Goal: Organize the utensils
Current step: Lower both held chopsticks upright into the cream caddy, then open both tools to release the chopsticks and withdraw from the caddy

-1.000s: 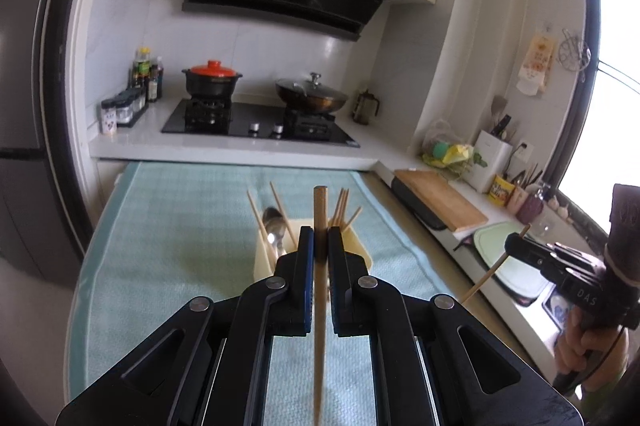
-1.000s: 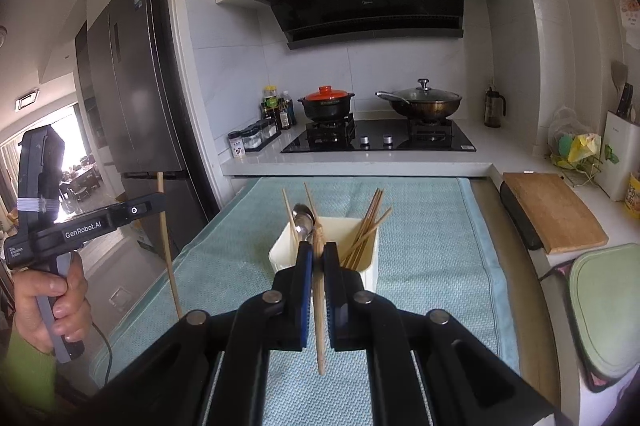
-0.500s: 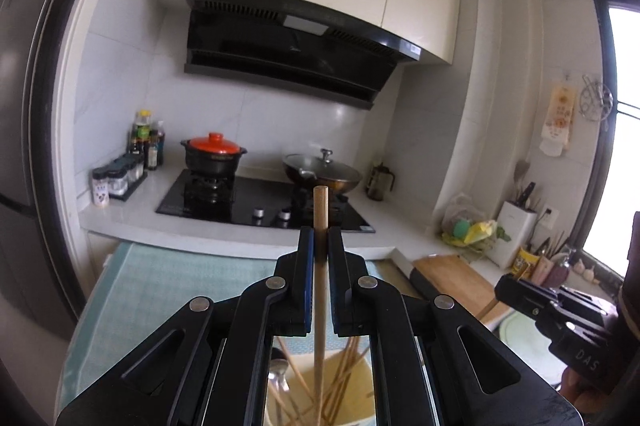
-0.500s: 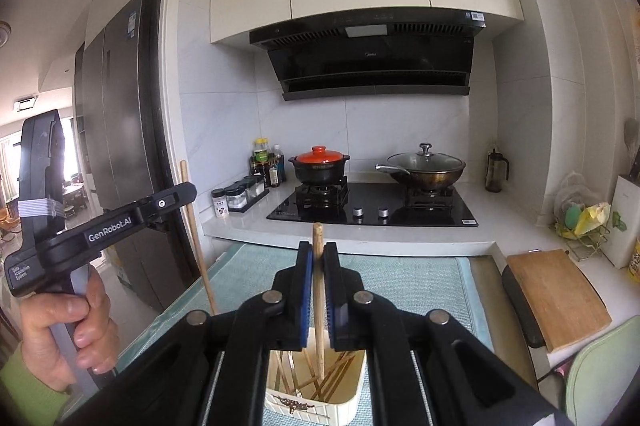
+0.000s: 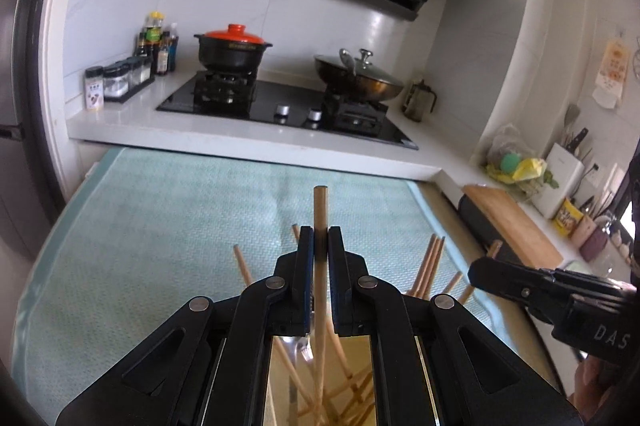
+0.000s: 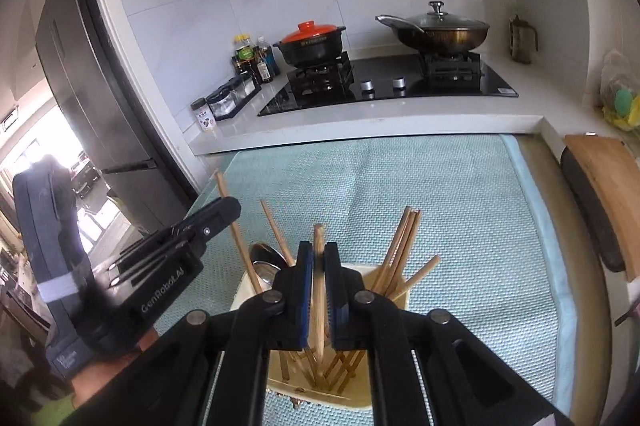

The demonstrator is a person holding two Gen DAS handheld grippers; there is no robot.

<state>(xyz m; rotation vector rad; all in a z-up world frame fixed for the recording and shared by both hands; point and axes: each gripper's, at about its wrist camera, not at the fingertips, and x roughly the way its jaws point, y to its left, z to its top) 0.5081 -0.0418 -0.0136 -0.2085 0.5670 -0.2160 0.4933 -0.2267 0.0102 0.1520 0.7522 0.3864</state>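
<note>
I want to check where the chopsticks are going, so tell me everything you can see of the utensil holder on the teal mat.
The utensil holder is a cream, plastic-looking open box with rounded corners, standing upright on the teal mat. Wooden chopsticks lean in it at mixed angles, and a metal spoon stands at its left side. Both grippers hang above it, hiding much of its rim.

A pale teal woven cloth [image 6: 460, 210] with a fine waffle texture covers the bench [image 6: 576, 306]. On it a cream utensil holder [image 6: 360, 392] carries light tan wooden chopsticks [image 6: 400, 250]. Behind the cloth — a glossy black hob [image 6: 400, 88], a black pot with an orange-red lid [image 6: 314, 28], white wall tiles [image 6: 188, 26].
</note>
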